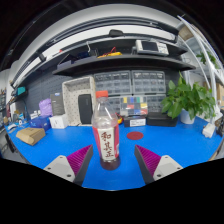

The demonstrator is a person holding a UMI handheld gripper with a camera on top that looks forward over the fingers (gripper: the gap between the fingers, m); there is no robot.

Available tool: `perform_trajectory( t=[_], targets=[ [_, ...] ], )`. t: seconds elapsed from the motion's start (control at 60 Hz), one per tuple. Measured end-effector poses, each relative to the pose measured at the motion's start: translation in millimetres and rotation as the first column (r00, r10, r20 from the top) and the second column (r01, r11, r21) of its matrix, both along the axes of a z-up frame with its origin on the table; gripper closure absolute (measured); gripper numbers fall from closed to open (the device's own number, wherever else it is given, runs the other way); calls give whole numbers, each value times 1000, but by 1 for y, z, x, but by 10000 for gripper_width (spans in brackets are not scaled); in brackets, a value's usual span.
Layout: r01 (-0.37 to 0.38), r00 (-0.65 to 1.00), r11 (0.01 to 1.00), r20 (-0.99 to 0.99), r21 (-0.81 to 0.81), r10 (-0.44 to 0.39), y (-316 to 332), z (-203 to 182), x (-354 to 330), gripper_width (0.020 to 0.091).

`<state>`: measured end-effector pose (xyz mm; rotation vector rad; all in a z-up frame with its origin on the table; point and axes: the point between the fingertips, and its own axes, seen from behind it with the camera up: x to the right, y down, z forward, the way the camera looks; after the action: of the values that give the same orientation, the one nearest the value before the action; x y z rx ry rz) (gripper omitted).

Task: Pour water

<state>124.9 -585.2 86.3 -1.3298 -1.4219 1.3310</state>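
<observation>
Between the two fingers, slightly nearer the left one, stands an upright clear plastic bottle [105, 131] with a red cap and a pink-and-white label bearing dark characters. It rests on its own base on the bright blue surface [60, 142], and blue shows on either side of it, so neither finger presses on it. The gripper [107, 163] is spread wide; each of the fingers [68, 163] carries a magenta pad on its inner face, and both pads are clear of the bottle, the right one by the larger gap.

Beyond the bottle, a small dark red round disc [135, 134] lies flat on the surface, just right of the bottle's shoulder. Farther back, a leafy green potted plant [186, 98] in a white pot stands at the right. To the left of the bottle, near the far edge of the surface, sit a tan wooden block [30, 135], a white box [59, 122] and a purple container [45, 106]. Against the back wall stands a white-framed panel [78, 100], with a cabinet of small grey drawers [128, 83] beside it. A dark shelf [115, 62] runs above the drawers and carries a white box-shaped device [151, 46]. Whether the bottle holds liquid cannot be told.
</observation>
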Motion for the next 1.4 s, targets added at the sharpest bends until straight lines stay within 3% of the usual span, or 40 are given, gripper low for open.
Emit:
perform_trajectory(
  t=[0.183, 0.317, 0.383, 0.417, 0.45, 0.567, 0.667, 0.9, 1.033, 1.217, 1.4],
  targets=[
    [-1, 999, 997, -39, 75, 4, -22, 4, -45, 244],
    [5, 999, 996, -53, 85, 0, -30, 7, -72, 291],
    [18, 998, 997, -61, 81, -13, -30, 8, -82, 346],
    [27, 997, 997, -70, 78, -22, -30, 9, -85, 417],
    [41, 996, 996, -79, 78, -35, -27, 10, -88, 533],
    [50, 993, 995, -109, 87, -40, -30, 12, -88, 597],
    [61, 989, 994, -142, 92, -47, -30, 14, -89, 722],
    [36, 994, 995, -110, 92, -25, -31, 11, -91, 726],
    [52, 995, 972, -99, 228, -30, -9, 18, -99, 723],
    [129, 991, 808, -108, 575, -82, 50, 34, -142, 723],
    [113, 994, 474, -100, 873, -53, 73, 42, -204, 724]
  ],
)
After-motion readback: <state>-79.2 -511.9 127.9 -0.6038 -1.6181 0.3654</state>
